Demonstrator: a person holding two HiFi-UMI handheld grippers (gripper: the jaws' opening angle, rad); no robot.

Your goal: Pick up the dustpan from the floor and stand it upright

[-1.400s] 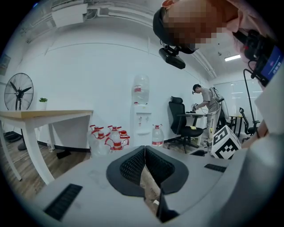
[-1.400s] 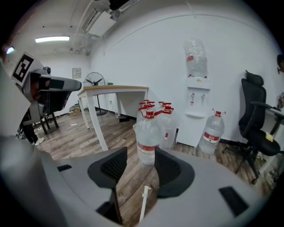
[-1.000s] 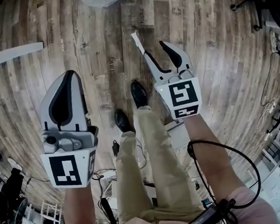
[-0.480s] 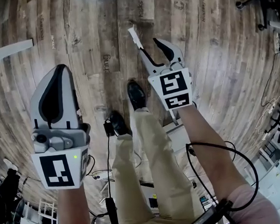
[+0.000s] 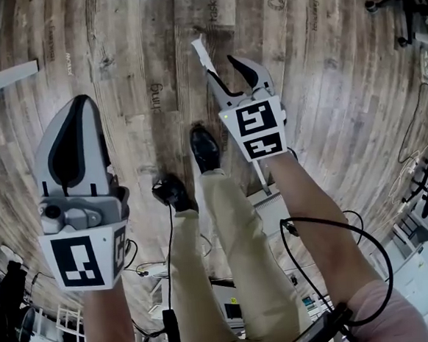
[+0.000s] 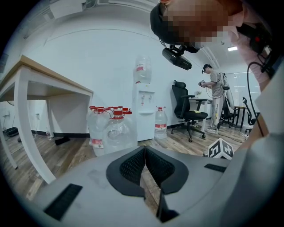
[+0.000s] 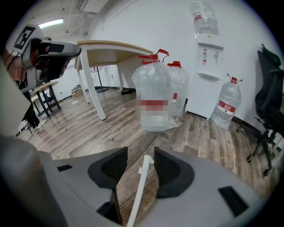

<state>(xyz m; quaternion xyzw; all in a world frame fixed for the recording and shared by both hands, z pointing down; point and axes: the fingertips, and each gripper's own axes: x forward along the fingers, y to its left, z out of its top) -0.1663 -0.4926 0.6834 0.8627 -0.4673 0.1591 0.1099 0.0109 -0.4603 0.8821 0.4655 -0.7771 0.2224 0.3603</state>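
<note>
a: what about the right hand-held gripper (image 7: 140,154)?

b: it is released. its dark pads stand apart, and the thin white plastic dustpan handle (image 7: 136,190) rises between them, with a gap showing on each side of its tip. i cannot tell whether it touches a pad lower down.

a: and from the head view?

b: the handle runs from the upper centre of the frame, along the gripper, and comes out below the marker cube (image 5: 253,130) just beside the person's beige trouser leg (image 5: 234,239). the pan end there is too unclear to describe.

a: the left hand-held gripper (image 6: 144,149)?

b: clenched on nothing, with its pad tips meeting. it sits at the lower left of the head view, well apart from the handle.

a: what lies around them?

b: a brown wood-plank floor (image 5: 139,62) with two black shoes (image 5: 203,147) at the centre. beyond the right jaws stand large clear water bottles with red caps (image 7: 153,95), a white water dispenser (image 7: 206,75) at the upper right, and a white-legged wooden-topped counter (image 7: 115,46) at the upper left.
</note>
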